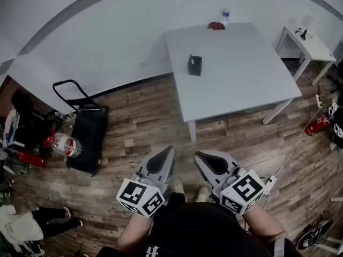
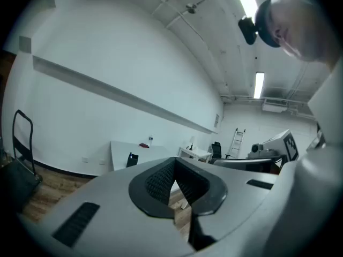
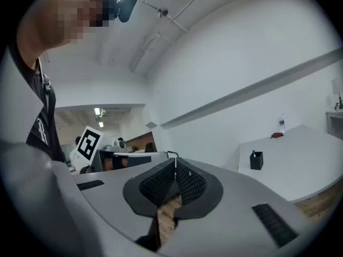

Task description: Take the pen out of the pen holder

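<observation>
1. Current state. The left gripper and the right gripper both have their fingers closed pad to pad, with nothing between them. I hold both nearly level, side by side.

2. Location. The pen holder stands on the desk, well ahead of both sets of fingers and out of reach. It lies left of the left fingers' line and right of the right fingers' line.

3. Orientation. The pen shows only as a small blue end above the holder's rim. I judge that its long axis is roughly vertical, with that end pointing up. Any lean is too small to read.

4. Procedure.
- Close the distance to the desk first.
- Spread one set of fingers before reaching the rim.
- Bring them in from above, one pad on either side of the exposed end.
- Grip, then lift along the pen's axis, so the holder does not tip.
- I would steady the holder with the other fingers.
</observation>
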